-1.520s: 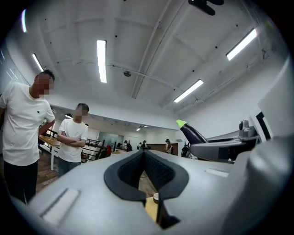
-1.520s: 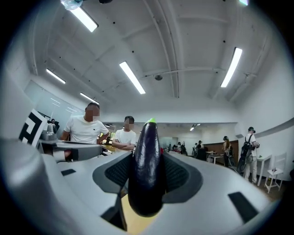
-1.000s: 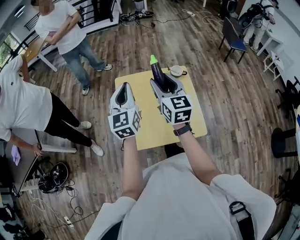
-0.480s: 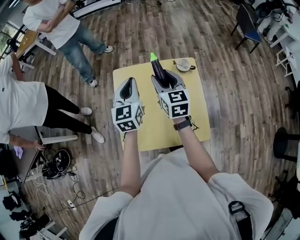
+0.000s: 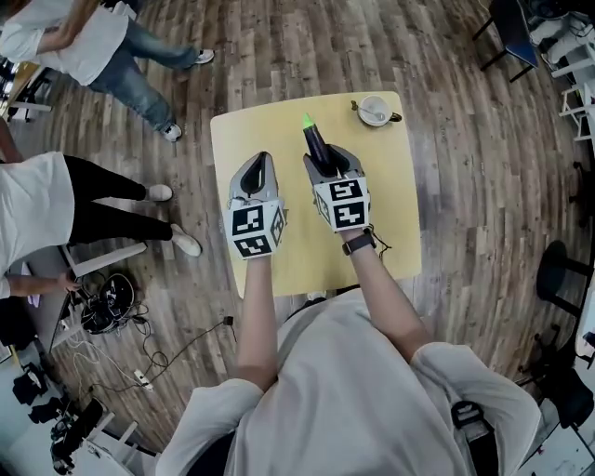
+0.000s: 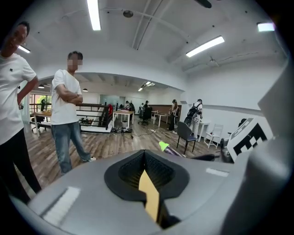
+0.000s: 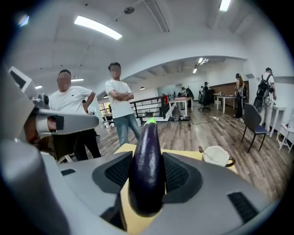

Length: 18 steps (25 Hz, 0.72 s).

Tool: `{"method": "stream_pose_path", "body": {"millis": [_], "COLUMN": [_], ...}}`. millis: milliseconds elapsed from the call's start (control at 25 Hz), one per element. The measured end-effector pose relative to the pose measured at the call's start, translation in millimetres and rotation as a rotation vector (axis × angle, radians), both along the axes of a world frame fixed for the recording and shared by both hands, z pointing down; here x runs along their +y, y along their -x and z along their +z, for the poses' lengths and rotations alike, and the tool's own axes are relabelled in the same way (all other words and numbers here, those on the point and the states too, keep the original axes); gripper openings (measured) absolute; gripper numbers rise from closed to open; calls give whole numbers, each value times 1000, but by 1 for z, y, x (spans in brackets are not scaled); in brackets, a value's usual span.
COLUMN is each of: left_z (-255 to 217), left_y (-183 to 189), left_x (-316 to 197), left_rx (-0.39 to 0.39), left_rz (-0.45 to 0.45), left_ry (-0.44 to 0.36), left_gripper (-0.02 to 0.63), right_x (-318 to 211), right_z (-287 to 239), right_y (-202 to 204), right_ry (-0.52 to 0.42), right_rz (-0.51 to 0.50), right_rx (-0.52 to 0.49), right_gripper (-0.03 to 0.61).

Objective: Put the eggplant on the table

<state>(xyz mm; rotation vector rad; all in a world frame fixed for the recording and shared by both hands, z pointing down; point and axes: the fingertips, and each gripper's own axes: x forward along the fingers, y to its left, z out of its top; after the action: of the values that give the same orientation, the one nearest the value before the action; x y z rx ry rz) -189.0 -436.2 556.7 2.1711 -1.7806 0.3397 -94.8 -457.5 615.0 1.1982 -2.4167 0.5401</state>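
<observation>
A dark purple eggplant (image 5: 316,142) with a green tip sticks out forward from my right gripper (image 5: 327,160), which is shut on its thick end. In the right gripper view the eggplant (image 7: 147,170) fills the gap between the black pads, tip up. It hangs over the middle of the square yellow table (image 5: 270,121); whether it touches the top I cannot tell. My left gripper (image 5: 253,172) is beside it on the left, jaws together and empty, also over the table. From the left gripper view (image 6: 145,173) only the eggplant's green tip (image 6: 164,146) shows.
A white cup (image 5: 375,110) with a brown handle stands at the table's far right corner, also visible as the cup (image 7: 217,155) in the right gripper view. Two people (image 5: 42,200) stand on the wooden floor to the left. A dark chair (image 5: 513,20) is at the far right.
Both grippers have come down toward the table, side by side. The eggplant stays gripped in the right one. The head view has tipped down, so the table sits more central.
</observation>
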Motion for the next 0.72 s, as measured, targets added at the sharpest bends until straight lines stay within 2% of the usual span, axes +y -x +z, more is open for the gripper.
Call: {"method": "stream_pose_path", "body": {"millis": [240,440,720], "left_z": [39,67,98], "left_y": [8,14,14], "left_x": [-9,-15,-16], "left_rx": [33,50,68], "left_rz": [-11,-31,-50], "left_ry": [86,131,177], "left_gripper": [-3,-3,-3], "right_x": [0,5,6], "right_z": [75,129,161], "right_y": [-3,1,2], "right_ry": [129,221,257], "right_rz": [-4,-3,-33], "right_rx": [78,102,141], "right_gripper": [201,201,201]}}
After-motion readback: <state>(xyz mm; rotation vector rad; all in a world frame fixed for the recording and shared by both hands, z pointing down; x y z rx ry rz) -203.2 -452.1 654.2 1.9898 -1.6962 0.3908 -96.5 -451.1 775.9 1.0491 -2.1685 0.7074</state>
